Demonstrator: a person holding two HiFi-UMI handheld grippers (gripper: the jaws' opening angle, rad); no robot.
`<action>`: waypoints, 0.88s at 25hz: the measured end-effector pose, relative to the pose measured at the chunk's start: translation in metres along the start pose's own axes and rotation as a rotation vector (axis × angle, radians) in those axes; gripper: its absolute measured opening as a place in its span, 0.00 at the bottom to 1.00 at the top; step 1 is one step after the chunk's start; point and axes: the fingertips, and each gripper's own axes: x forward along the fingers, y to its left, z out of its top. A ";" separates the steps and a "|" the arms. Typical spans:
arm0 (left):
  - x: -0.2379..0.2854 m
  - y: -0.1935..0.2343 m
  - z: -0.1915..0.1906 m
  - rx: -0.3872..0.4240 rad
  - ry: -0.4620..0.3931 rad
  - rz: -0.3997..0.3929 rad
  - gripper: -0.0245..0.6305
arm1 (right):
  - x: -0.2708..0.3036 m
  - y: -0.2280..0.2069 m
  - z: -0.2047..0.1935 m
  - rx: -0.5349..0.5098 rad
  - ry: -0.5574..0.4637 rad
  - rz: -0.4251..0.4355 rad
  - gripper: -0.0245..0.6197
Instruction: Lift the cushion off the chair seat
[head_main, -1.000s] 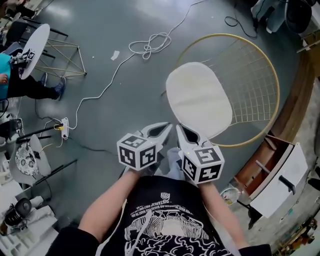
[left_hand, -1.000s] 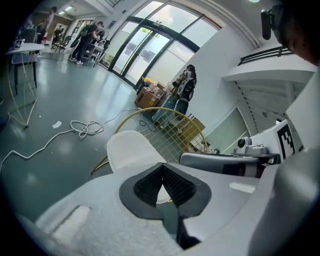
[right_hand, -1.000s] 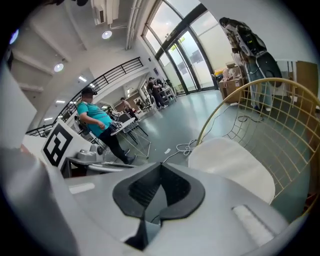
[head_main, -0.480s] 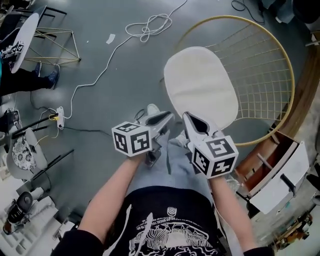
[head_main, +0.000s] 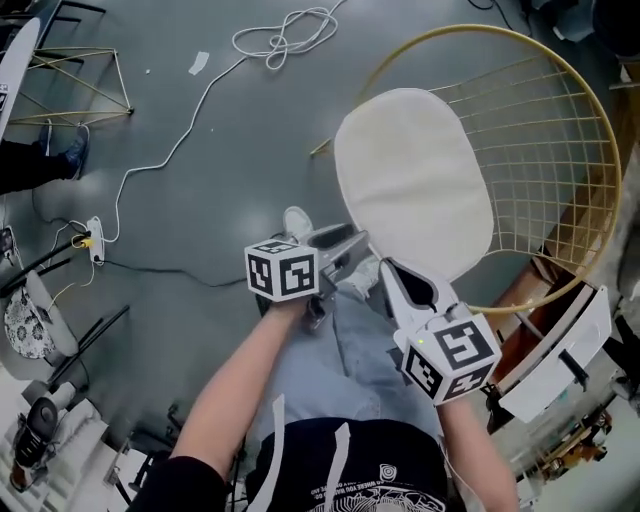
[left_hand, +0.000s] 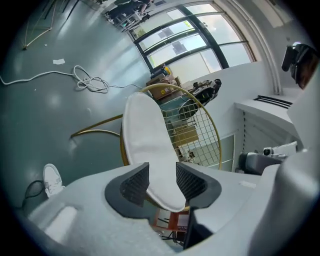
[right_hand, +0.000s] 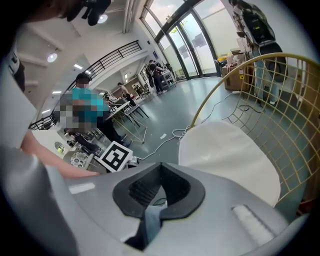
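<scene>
The cushion (head_main: 415, 180) lay on the chair (head_main: 575, 75), long axis running away from me. L gripper (head_main: 345, 243) jaws were opening, cushion's near end lined up btw them, untouched. R gripper (head_main: 392, 272) was pressed together, empty, just beside.

black tee, pale jeans, two grey grippers
the t-shirt (head_main: 350, 475) is black with short sleeves and a white line print; the jeans (head_main: 352, 345) are light blue, the shoe (head_main: 297, 221) white. left gripper (left_hand: 162, 175) and right gripper (right_hand: 160, 175) are grey with black ribbed pads and cubes of black-and-white square markers; the left's jaws are opening, the cushion (left_hand: 147, 135) showing in their gap.
</scene>
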 end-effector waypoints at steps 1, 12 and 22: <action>0.003 0.006 0.000 -0.016 -0.005 -0.003 0.32 | 0.000 0.000 -0.002 -0.005 0.011 -0.002 0.03; 0.031 0.045 0.000 -0.089 -0.039 -0.052 0.41 | 0.006 -0.013 -0.024 -0.024 0.095 -0.012 0.03; 0.041 0.045 -0.002 -0.213 -0.052 -0.109 0.10 | 0.001 -0.016 -0.035 -0.029 0.129 -0.015 0.03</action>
